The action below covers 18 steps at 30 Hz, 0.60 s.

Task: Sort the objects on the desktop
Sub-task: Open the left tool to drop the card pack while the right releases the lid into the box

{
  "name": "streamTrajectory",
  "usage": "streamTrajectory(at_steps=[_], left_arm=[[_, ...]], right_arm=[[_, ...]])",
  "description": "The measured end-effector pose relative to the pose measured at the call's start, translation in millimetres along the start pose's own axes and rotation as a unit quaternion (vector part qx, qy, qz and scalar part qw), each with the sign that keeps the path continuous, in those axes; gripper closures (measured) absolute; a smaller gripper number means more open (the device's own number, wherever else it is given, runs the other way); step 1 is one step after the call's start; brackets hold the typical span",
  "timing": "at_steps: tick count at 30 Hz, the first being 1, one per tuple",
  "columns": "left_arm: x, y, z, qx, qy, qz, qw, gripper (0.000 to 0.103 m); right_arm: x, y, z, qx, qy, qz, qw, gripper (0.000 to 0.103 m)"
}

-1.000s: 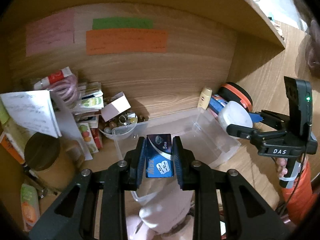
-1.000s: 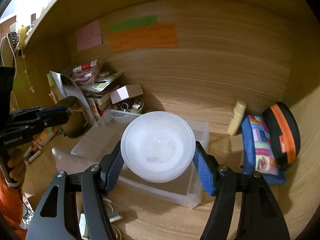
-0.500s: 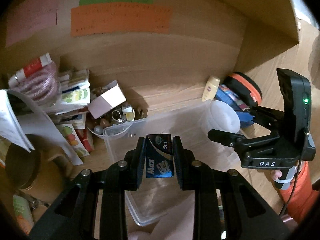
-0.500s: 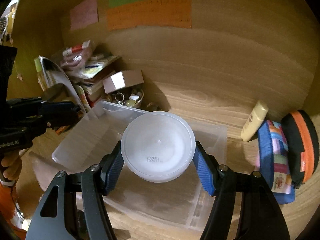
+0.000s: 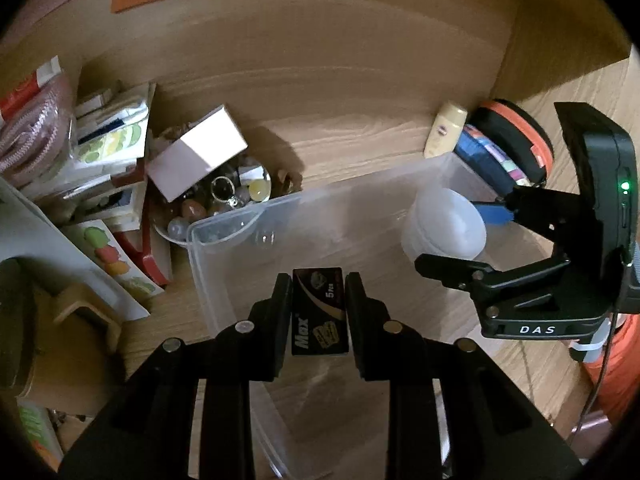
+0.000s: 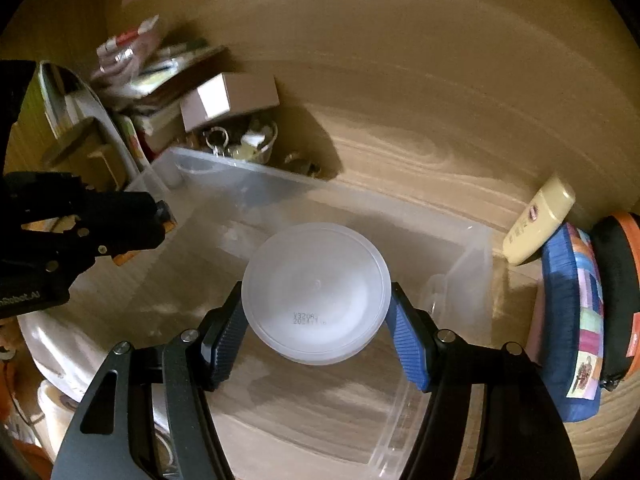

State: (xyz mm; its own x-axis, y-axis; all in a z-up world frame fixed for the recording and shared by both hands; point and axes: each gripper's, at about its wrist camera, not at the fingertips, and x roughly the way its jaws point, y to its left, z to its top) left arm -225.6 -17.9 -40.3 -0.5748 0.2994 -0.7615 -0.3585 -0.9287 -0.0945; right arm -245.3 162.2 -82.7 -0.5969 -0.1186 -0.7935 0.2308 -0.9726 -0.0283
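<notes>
Progress looks early-to-mid: clear plastic bin [image 6: 472, 264] on the wooden surface [image 5: 360, 136] appears empty inside, w/ both loads above it, not yet let go.

Left gripper [image 5: 318, 312]: fingers clamped on a small dark "Max" box [image 5: 319, 312], held over the bin's near-left part. Right gripper [image 6: 316, 320]: fingers pinch a white round plastic container [image 6: 316, 292] by its sides, over the bin's middle in the right wrist view, toward its right end in the left wrist view. Neither item touches the bin floor as far as I can tell.

Left to do, by my read: release both into the bin, then deal w/ the rest. Still loose: cream tube [image 6: 538, 224] leaning at the back wall beyond the bin's far-right corner, blue patchwork pouch [image 6: 576, 320] and black-orange zip case [image 6: 618, 292] beside it at the right edge. Far-left corner is the bulk of the mess: small white carton [image 5: 198, 152] atop a clear bowl of trinkets [image 5: 224, 200], plus stacked packets & papers [image 5: 116, 140]. Which of these belong in the bin can't be told.
</notes>
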Motion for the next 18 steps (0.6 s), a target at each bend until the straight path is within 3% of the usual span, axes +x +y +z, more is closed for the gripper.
streamTrajectory(at_steps=[9, 18], left_arm=[[20.6, 4.2, -3.1, -0.003, 0.034, -0.006, 0.9994, 0.077], [26.2, -0.4, -2.7, 0.018, 0.035, 0.008, 0.9992, 0.076]], right_arm=[[10.8, 2.8, 0.0, -0.011, 0.032, -0.005, 0.999, 0.040], [21.1, 6.3, 0.9, -0.024, 0.061, -0.010, 0.998, 0.040]])
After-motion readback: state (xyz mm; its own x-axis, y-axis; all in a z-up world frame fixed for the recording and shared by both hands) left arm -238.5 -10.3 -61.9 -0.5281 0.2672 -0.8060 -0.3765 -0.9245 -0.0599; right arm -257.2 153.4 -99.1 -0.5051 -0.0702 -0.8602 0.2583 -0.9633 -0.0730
